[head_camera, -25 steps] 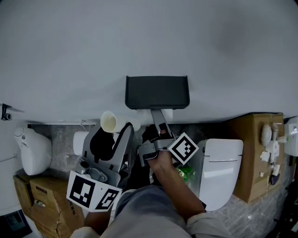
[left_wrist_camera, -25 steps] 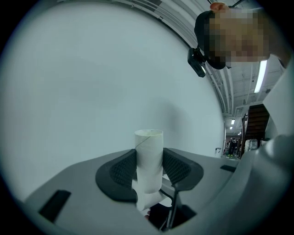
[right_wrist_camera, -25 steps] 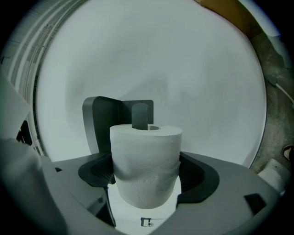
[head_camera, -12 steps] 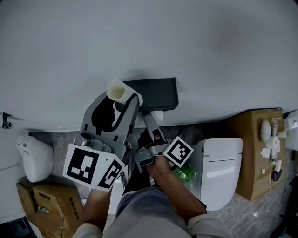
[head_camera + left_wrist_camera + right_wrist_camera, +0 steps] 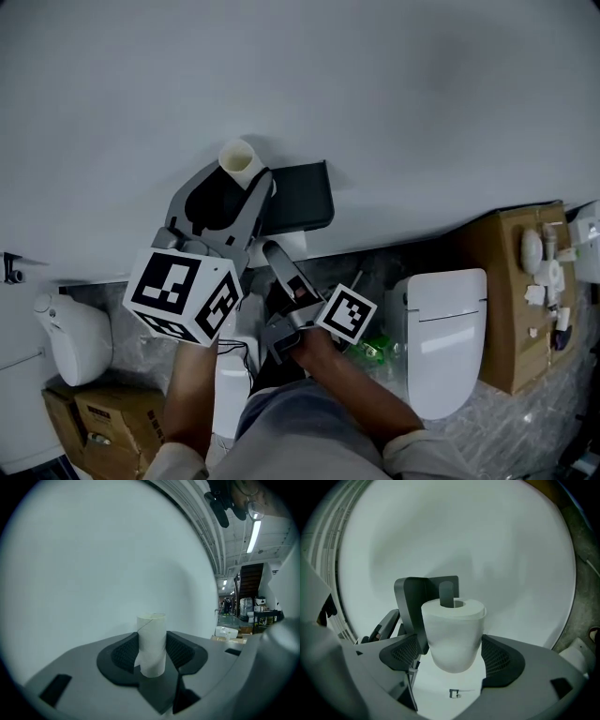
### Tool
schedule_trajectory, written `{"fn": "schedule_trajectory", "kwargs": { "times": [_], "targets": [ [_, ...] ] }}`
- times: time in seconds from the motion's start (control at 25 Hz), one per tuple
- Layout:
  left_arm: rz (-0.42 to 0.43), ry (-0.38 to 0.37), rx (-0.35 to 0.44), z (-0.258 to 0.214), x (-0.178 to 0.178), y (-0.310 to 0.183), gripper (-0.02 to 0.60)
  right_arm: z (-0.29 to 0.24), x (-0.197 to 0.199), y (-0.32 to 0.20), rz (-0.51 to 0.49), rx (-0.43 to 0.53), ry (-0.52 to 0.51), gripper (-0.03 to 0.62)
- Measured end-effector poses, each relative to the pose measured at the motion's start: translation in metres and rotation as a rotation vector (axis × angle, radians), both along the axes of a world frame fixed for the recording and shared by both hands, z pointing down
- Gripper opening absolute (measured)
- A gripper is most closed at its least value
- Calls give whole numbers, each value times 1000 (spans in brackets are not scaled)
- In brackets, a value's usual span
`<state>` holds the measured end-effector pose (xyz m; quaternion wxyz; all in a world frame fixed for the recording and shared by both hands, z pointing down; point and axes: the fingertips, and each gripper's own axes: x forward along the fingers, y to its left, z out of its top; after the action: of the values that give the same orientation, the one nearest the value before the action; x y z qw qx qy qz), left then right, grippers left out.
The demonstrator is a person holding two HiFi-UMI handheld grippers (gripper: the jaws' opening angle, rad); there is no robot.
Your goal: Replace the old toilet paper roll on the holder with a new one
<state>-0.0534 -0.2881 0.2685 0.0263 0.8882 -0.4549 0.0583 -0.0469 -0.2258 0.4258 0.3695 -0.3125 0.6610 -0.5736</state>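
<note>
Left gripper (image 5: pixel 152 640) is pinching 1 cardboard tube (image 5: pixel 151 632); right gripper (image 5: pixel 452 652) is clamping 1 new roll (image 5: pixel 452 627) (at the holder (image 5: pixel 410 602)).

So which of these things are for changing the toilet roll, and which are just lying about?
For the job:
cardboard tube, held by the left gripper
new toilet paper roll, held by the right gripper
dark holder on the wall

Lying about:
white toilet
cardboard box
</note>
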Motion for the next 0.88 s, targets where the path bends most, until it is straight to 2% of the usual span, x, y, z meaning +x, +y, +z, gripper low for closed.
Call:
{"fn": "schedule_trajectory", "kwargs": {
  "times": [0.16,0.36,0.88],
  "targets": [
    [14,-40,-4,2,5,-1,178,0,0,6,-23,8,13,411],
    [35,-146,3,12,13,1,178,6,-3,15,-57,5,31,411],
    [20,-141,-7,12,12,-1,179,11,7,23,-72,0,55,411]
  ]
}}
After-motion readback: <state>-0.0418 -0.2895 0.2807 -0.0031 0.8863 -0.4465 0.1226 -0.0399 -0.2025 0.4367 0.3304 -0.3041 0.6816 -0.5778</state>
